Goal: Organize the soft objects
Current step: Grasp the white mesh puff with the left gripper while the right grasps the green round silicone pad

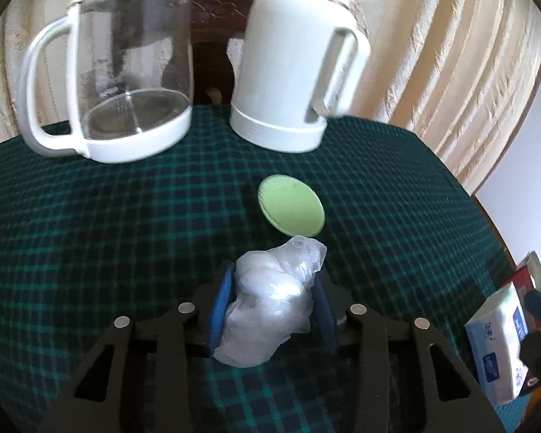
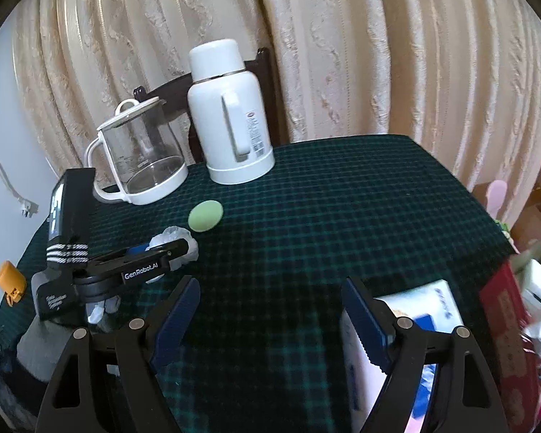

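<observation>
Crumpled plastic bag (image 1: 270, 303) sits squeezed between the blue fingers (image 1: 218, 310) of the left gripper (image 1: 270, 306), low over the checked worktop (image 1: 90, 216), just short of a green round pad (image 1: 290, 209). Beyond stand a glass kettle (image 1: 126, 72) and a white thermos (image 1: 292, 72). The right gripper (image 2: 270, 310) hangs with its fingers spread wide, holding nothing, a tissue pack (image 2: 425, 310) beside its right finger.
</observation>
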Demonstrator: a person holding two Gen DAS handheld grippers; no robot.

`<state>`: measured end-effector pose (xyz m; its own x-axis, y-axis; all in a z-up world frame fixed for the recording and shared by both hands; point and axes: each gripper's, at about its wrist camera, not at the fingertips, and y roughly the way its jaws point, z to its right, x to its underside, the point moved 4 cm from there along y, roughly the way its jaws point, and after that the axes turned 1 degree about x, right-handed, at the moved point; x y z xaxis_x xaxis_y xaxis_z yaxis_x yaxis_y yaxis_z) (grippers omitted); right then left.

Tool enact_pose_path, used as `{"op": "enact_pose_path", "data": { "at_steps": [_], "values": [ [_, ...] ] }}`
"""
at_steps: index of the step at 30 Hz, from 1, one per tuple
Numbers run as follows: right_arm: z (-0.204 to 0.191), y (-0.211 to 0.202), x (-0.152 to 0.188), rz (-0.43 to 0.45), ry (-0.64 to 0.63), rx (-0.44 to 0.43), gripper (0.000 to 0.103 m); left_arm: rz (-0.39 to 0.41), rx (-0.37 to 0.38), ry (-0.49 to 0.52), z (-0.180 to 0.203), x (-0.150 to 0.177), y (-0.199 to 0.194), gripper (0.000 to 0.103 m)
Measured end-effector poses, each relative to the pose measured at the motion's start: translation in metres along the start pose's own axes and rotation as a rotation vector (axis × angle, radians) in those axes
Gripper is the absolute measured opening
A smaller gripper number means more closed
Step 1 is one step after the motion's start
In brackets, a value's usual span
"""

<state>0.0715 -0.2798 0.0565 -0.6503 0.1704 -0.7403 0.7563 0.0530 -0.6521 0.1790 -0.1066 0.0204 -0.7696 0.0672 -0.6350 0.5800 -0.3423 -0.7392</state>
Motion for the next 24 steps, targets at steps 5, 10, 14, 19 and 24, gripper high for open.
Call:
{"op": "enact_pose_path", "data": {
  "at_steps": [5,10,14,19,24],
  "values": [
    [-0.018,0.022,-0.012,-0.031,-0.027,-0.029,0.084,0.062,-0.063,-0.022,-0.017,-0.015,-0.020,0.043],
    [-0.039,0.051,-0.022,-0.061,-0.065,-0.069,0.084,0.112,-0.103,-0.044,-0.033,-0.026,-0.037,0.043],
    [-0.053,0.078,-0.028,-0.089,-0.088,-0.096,0.084,0.138,-0.120,-0.064,-0.043,-0.032,-0.047,0.043],
    [-0.063,0.113,-0.038,-0.130,-0.090,-0.113,0.084,0.152,-0.124,-0.100,-0.055,-0.036,-0.055,0.043],
    [-0.072,0.141,-0.047,-0.158,-0.100,-0.104,0.084,0.156,-0.123,-0.128,-0.062,-0.036,-0.056,0.043]
  ]
}}
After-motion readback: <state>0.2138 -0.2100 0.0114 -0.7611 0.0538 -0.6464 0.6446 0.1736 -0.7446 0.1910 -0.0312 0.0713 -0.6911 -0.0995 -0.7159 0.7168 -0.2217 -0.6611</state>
